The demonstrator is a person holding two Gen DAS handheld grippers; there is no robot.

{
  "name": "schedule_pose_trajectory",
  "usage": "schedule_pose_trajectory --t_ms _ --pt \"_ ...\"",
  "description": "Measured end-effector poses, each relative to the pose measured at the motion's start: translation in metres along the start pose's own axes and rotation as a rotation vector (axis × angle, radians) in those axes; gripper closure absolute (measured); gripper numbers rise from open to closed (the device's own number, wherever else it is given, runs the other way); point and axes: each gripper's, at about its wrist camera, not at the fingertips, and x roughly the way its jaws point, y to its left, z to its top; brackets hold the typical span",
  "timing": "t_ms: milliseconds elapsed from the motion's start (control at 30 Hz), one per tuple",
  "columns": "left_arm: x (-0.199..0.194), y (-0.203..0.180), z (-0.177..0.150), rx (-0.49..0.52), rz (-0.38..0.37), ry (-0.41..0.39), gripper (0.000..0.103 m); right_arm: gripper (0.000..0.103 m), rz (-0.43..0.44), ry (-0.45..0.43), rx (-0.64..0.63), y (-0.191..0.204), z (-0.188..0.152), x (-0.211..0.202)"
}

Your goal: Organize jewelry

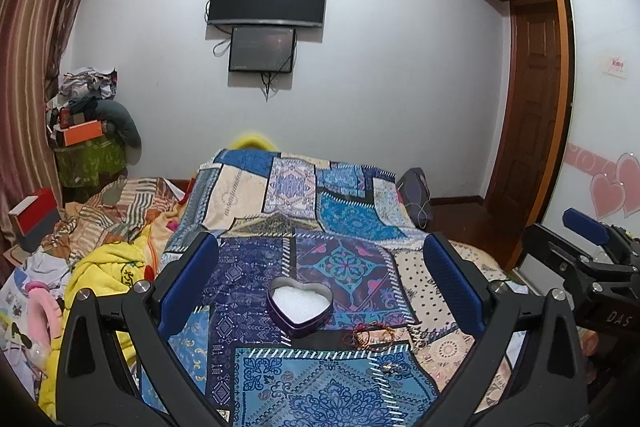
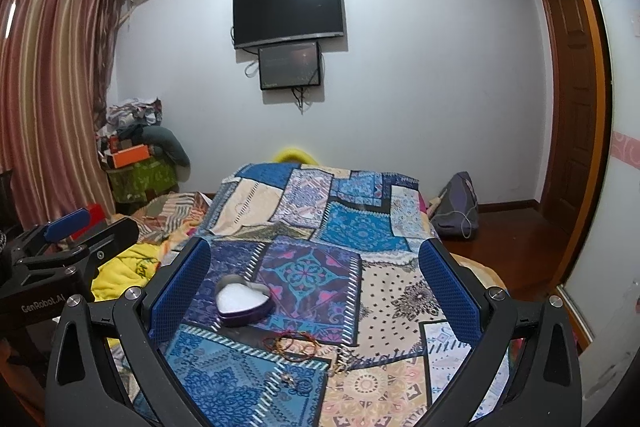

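A purple heart-shaped tin (image 1: 301, 308) (image 2: 244, 302) with a white lining sits open on the patchwork bedspread (image 1: 304, 195) (image 2: 320, 203). Just in front of it lie thin red and gold bangles (image 1: 373, 335) (image 2: 292, 343). A small silvery piece (image 1: 390, 368) (image 2: 289, 379) rests nearer to me, and a chain-like piece (image 2: 340, 363) lies right of it. My left gripper (image 1: 318, 259) hangs open above the tin with nothing between its blue pads. My right gripper (image 2: 316, 263) is open too, above the tin and bangles; the left wrist view shows it at the right edge.
Crumpled yellow and striped bedding (image 1: 104, 267) lies left of the spread. A red box (image 1: 34, 219) and a heap of clothes (image 1: 90, 131) stand by the curtain. A dark bag (image 2: 456, 207) sits on the wooden floor at the right, near the wardrobe (image 1: 536, 67).
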Motion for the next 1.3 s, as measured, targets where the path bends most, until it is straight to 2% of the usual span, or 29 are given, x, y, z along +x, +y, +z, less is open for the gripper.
schedule_pose_trajectory --t_ms 233,300,500,567,633,867,933,1000,1167,1300 --pt "0.054 -0.004 -0.020 0.020 0.048 0.152 0.000 0.000 -0.058 0.096 -0.009 -0.020 -0.015 0.027" --pt "0.077 -0.006 -0.033 0.029 0.018 0.227 0.000 0.000 -0.059 0.147 0.000 -0.028 -0.025 0.039" --pt "0.124 -0.016 -0.064 0.064 -0.075 0.379 0.001 0.002 -0.020 0.289 0.007 -0.044 -0.050 0.062" --pt "0.141 -0.016 -0.070 0.060 -0.125 0.447 0.006 0.011 -0.003 0.335 -0.005 -0.047 -0.056 0.070" --pt "0.152 -0.018 -0.075 0.070 -0.155 0.498 0.017 0.020 0.023 0.371 -0.002 -0.051 -0.061 0.075" --pt "0.175 -0.030 -0.096 0.124 -0.270 0.642 0.036 0.051 0.142 0.491 0.005 -0.053 -0.085 0.090" --pt "0.177 -0.037 -0.101 0.149 -0.319 0.682 0.045 0.056 0.189 0.527 0.001 -0.050 -0.090 0.093" --pt "0.181 -0.043 -0.104 0.171 -0.366 0.731 0.050 0.058 0.221 0.553 -0.008 -0.046 -0.095 0.096" --pt "0.190 -0.045 -0.109 0.210 -0.388 0.795 0.055 0.066 0.267 0.600 -0.026 -0.040 -0.107 0.102" --pt "0.197 -0.045 -0.126 0.205 -0.414 0.882 0.063 0.075 0.297 0.642 -0.014 -0.036 -0.118 0.107"
